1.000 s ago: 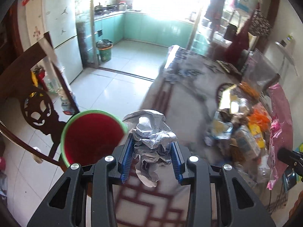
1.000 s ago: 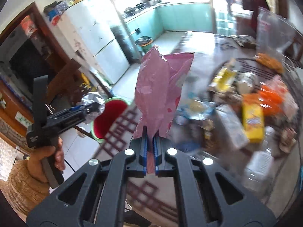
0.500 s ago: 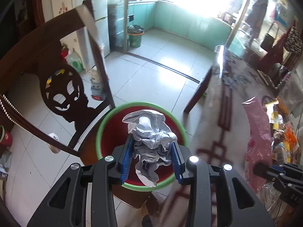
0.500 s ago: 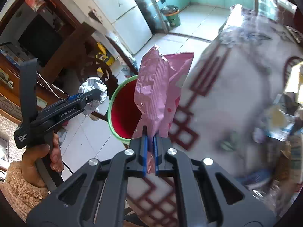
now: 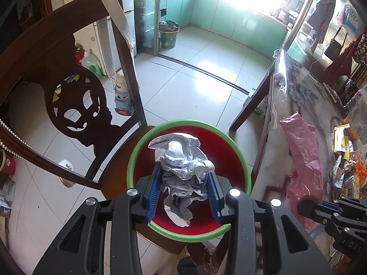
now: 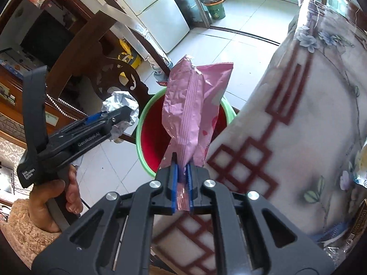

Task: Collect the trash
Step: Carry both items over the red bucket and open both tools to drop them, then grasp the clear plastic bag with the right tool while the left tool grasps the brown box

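Clamping crumpled paper, left tool hovers over the bin; right tool pinches a pink wrapper at the bin's 3 o'clock rim, so releasing there risks spilling it

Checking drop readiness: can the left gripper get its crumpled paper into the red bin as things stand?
Probably yes. The left gripper holds the crumpled paper directly over the open red bin, with nothing between them.

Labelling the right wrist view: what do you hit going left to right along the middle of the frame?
Hand holding the left claw → crumpled paper in that claw → red bin with green rim → pink wrapper in the right claw → table with patterned cloth.
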Motion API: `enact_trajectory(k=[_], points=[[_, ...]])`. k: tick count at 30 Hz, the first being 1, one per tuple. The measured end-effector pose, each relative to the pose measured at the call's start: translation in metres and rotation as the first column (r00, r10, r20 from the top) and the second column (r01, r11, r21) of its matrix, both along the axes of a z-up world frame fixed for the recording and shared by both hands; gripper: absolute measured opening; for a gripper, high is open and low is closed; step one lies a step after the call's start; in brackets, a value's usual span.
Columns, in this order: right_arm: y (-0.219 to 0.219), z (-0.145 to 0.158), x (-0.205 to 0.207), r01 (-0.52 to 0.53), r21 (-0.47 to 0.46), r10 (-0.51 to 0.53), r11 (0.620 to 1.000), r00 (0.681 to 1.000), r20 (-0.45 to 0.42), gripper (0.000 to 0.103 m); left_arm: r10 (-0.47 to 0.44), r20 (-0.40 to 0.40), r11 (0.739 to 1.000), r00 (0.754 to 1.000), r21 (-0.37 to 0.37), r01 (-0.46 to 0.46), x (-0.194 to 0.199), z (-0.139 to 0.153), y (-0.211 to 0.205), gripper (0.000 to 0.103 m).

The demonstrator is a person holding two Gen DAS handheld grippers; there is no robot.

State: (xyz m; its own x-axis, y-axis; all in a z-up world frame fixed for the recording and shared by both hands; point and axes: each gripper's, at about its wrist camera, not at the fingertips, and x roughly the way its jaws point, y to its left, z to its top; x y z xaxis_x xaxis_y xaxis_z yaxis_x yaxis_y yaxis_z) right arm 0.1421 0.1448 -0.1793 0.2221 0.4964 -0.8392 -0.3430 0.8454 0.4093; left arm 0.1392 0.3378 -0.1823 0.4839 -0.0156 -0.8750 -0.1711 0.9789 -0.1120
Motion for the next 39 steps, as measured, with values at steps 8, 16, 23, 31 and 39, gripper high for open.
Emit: enact_trajectory(k=[8,16,23,31,39], points=[[-0.014,0.021,-0.004,0.075,0.015,-0.077,0.997,0.994,0.082,0.080,-0.024,0.002,1.000,1.000,0.000,0.024,0.008,0.000,-0.005,0.035],[-0.027,0.050,-0.020,0.116,-0.004,-0.114,0.993,0.979,0.167,0.080,-0.063,-0.004,0.998,0.998,-0.003,0.063,0.015,-0.003,-0.019,0.035],[-0.042,0.059,-0.031,0.161,-0.010,-0.156,0.987,0.969,0.193,0.080,-0.086,-0.008,0.996,0.996,0.002,0.086,0.014,-0.006,-0.028,0.035],[-0.062,0.058,-0.046,0.221,-0.008,-0.215,0.975,0.959,0.185,0.080,-0.105,-0.002,0.994,0.994,0.014,0.105,0.013,-0.003,-0.038,0.038],[-0.076,0.069,-0.057,0.251,-0.006,-0.245,0.968,0.946,0.211,0.080,-0.109,0.008,0.994,0.994,0.023,0.109,0.010,0.001,-0.048,0.056]])
